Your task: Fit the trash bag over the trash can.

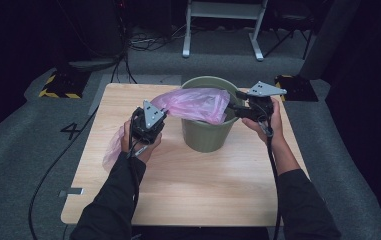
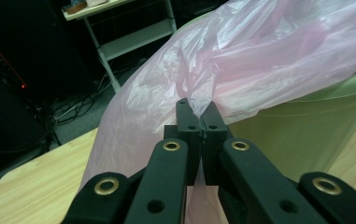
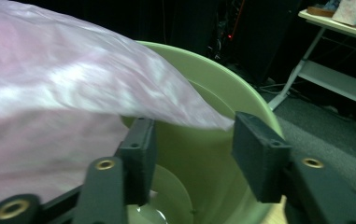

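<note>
The right gripper (image 3: pixel 192 156) has its two black jaws standing apart, and nothing is pressed between them — behind the gap is the inner wall of the green bucket (image 3: pixel 241 95). A pink plastic bag (image 3: pixel 59 107) lies over the left part of the bucket's rim, its thin edge ending just above the gap. At the far right stands a white shelf (image 3: pixel 339 56) — on dark grey floor (image 3: pixel 316 126).
</note>
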